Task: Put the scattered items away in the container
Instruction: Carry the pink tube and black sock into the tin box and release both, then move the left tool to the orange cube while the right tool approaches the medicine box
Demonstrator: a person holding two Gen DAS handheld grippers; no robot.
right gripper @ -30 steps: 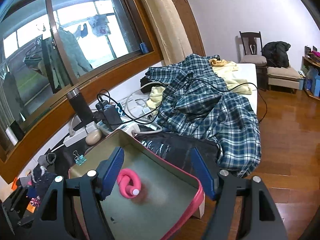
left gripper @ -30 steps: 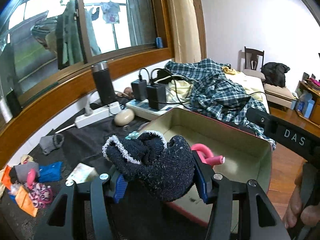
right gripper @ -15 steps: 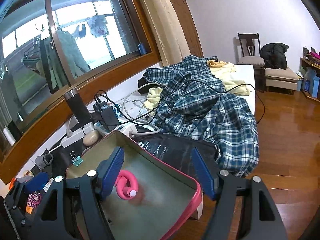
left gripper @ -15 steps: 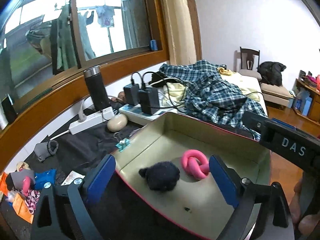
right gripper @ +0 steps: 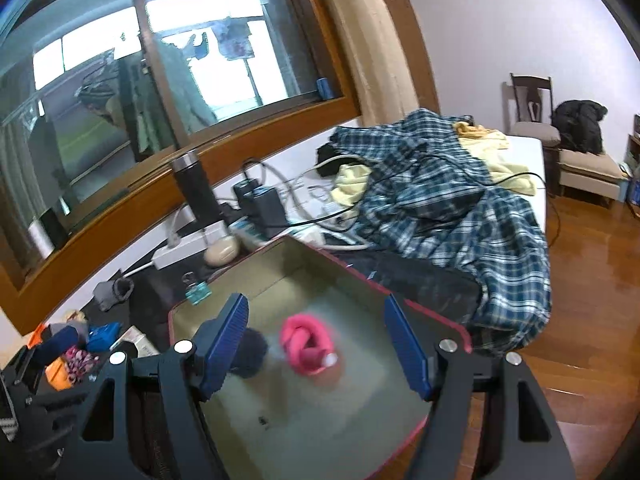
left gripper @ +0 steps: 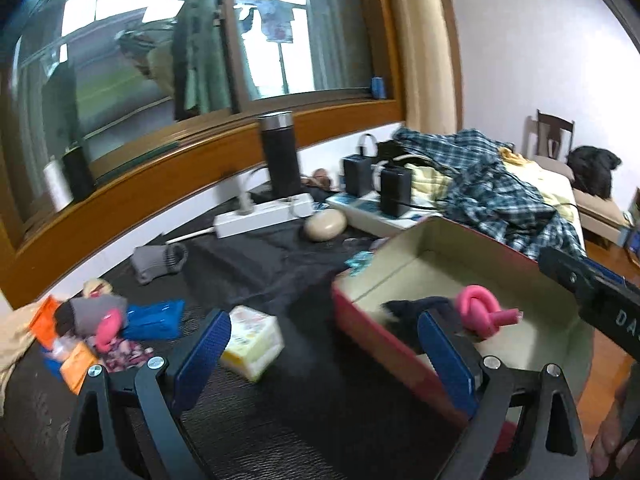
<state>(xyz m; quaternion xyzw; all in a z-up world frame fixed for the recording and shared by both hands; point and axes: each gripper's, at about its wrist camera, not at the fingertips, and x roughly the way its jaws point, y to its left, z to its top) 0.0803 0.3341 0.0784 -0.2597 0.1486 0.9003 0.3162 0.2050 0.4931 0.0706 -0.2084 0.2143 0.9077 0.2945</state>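
The container is a red-sided box [left gripper: 372, 332] with a beige inside; it also shows in the right wrist view [right gripper: 424, 312]. In it lie a dark fuzzy sock [left gripper: 408, 310] [right gripper: 250, 348] and a pink knotted toy [left gripper: 480, 312] [right gripper: 306, 340]. My left gripper [left gripper: 324, 360] is open and empty, over the dark cloth just left of the box. My right gripper [right gripper: 316, 348] is open and empty above the box. Scattered items lie at the left: a pale yellow packet [left gripper: 252, 340], a blue pouch [left gripper: 154, 318], a grey sock [left gripper: 158, 260] and a heap of small things [left gripper: 84, 332].
A white power strip [left gripper: 264, 214], a black flask [left gripper: 280, 156], chargers [left gripper: 394, 192] and a beige oval [left gripper: 324, 224] stand by the wall. A teal binder clip [right gripper: 198, 292] lies by the box. A plaid shirt [right gripper: 460, 208] and cables cover the bed to the right.
My left gripper opened and dropped the dark sock into the box, then swung left toward the scattered items. My right gripper stayed open over the box, shifting a little.
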